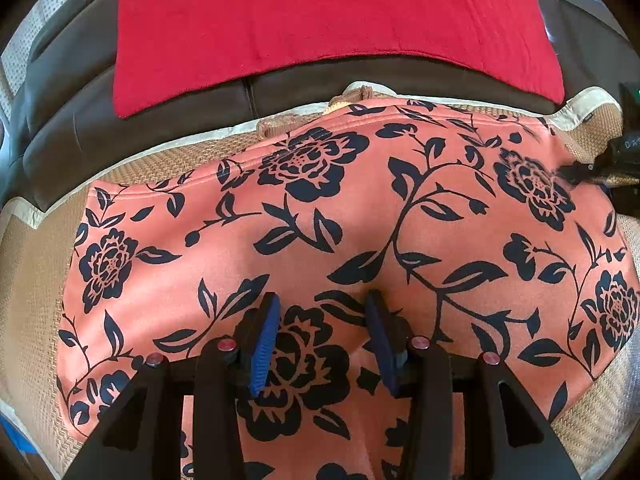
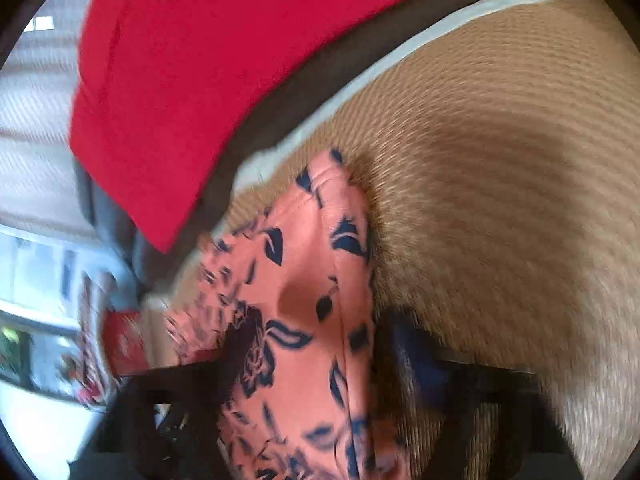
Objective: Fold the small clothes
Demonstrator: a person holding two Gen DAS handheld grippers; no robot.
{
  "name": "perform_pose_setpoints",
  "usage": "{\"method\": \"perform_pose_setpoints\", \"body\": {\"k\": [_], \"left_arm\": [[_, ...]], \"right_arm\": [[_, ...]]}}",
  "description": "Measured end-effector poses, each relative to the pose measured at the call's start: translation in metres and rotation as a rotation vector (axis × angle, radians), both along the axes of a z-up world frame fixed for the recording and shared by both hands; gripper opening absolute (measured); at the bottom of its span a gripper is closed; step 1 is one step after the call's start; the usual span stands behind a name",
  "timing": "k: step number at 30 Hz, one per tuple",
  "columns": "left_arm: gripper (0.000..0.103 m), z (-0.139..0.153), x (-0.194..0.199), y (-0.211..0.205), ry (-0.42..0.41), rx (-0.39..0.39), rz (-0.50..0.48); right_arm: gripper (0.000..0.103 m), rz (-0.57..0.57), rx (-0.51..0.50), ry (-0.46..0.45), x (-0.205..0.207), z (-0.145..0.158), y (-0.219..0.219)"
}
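A coral garment (image 1: 352,216) with a dark blue flower print lies spread flat on a woven tan mat (image 1: 36,264). My left gripper (image 1: 323,304) hovers over its near middle, blue pads (image 1: 266,340) apart and empty. In the right wrist view, which is blurred by motion, a fold of the same garment (image 2: 304,312) lies between my right gripper's fingers (image 2: 424,364). My right gripper (image 2: 320,344) looks shut on the cloth. Its tip shows at the garment's right edge in the left wrist view (image 1: 580,170).
A red cushion (image 1: 328,20) leans on the dark brown sofa back (image 1: 304,84) behind the mat. The mat's white border (image 1: 592,100) runs along the far edge. In the right wrist view bare mat (image 2: 500,184) lies right of the garment.
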State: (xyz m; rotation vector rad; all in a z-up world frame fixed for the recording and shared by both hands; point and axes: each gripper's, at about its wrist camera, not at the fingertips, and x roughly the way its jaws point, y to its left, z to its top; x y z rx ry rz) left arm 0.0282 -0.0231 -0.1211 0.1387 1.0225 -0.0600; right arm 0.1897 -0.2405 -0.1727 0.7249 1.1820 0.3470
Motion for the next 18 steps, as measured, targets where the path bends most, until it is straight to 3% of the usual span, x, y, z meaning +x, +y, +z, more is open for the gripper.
{"method": "perform_pose_setpoints", "body": {"k": [2,4,7,8,9,10,11,12,15,18], "left_arm": [[0.047,0.000,0.000,0.001,-0.002,-0.005,-0.001],[0.048,0.000,0.000,0.001,-0.006,-0.005,0.001],[0.048,0.001,0.000,-0.002,-0.002,0.011,0.007],[0.048,0.001,0.001,-0.002,0.003,0.010,0.010],[0.048,0.002,0.001,-0.002,0.007,0.006,0.013],[0.048,0.002,0.001,-0.001,0.011,-0.002,0.021],[0.048,0.002,0.002,-0.002,0.012,-0.005,0.028],[0.048,0.002,0.002,-0.003,0.012,0.000,0.032],[0.048,0.002,0.002,-0.005,0.009,0.007,0.036],[0.048,0.002,0.002,-0.004,0.012,-0.004,0.041]], "right_arm": [[0.011,0.042,-0.131,-0.048,0.002,0.023,0.019],[0.011,-0.001,-0.216,-0.126,-0.006,0.044,0.025],[0.017,-0.082,-0.343,-0.044,-0.006,0.028,0.016],[0.020,-0.120,-0.332,-0.038,-0.010,0.026,0.008],[0.034,-0.148,-0.313,-0.048,-0.016,0.028,0.003],[0.064,-0.182,-0.302,-0.065,-0.025,0.034,-0.001],[0.078,-0.213,-0.292,-0.093,-0.037,0.044,-0.004],[0.083,-0.242,-0.275,-0.132,-0.052,0.053,-0.004],[0.083,-0.255,-0.178,-0.225,-0.104,0.074,0.007],[0.083,-0.260,-0.012,-0.226,-0.158,0.067,0.012]]}}
